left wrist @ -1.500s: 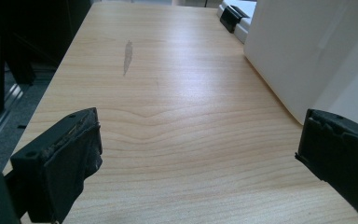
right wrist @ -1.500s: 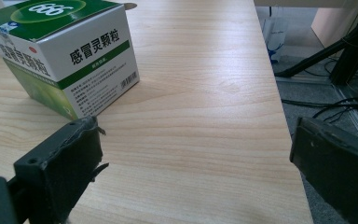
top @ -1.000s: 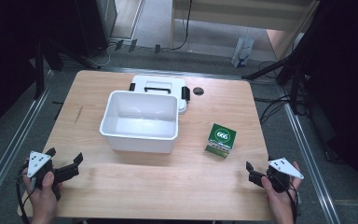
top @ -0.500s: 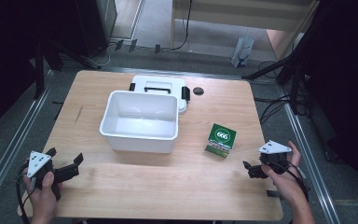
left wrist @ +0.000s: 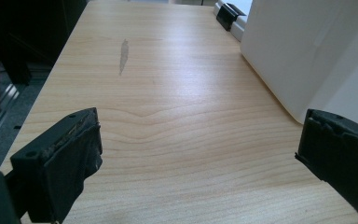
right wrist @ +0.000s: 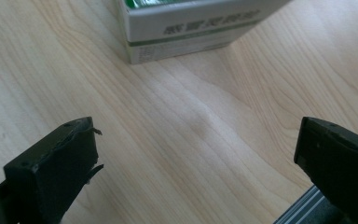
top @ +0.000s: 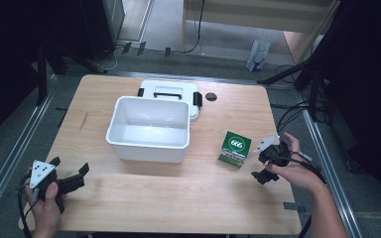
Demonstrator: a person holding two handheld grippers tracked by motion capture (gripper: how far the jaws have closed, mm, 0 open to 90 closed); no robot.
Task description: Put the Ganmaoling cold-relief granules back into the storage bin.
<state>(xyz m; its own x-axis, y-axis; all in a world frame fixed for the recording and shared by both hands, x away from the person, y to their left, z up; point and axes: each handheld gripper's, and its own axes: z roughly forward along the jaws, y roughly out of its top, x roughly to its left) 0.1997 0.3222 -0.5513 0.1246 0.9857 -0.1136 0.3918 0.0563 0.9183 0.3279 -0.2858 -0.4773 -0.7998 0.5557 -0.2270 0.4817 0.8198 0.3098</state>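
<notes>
A small green box (top: 235,148) marked 666 lies on the wooden table (top: 178,198), right of an open white bin (top: 149,130). My right gripper (top: 258,166) is open just right of the box, with its jaws pointing at it and nothing between them. In the right gripper view, the box's grey-and-green side (right wrist: 186,23) sits a short way beyond the open right gripper (right wrist: 196,158). My left gripper (top: 70,167) is open near the table's front left corner. In the left gripper view, the bin's wall (left wrist: 307,51) rises ahead to the right of the open left gripper (left wrist: 196,154).
The bin's white lid (top: 169,91) with black clips lies flat behind the bin, and one clip (left wrist: 227,11) appears in the left gripper view. A dark round disc (top: 211,96) sits near the back edge. A metal rail (top: 327,163) runs along the table's right side.
My right gripper has moved left and away from the front edge, up close to the green box, and turned to face it. The left gripper has stayed put.
</notes>
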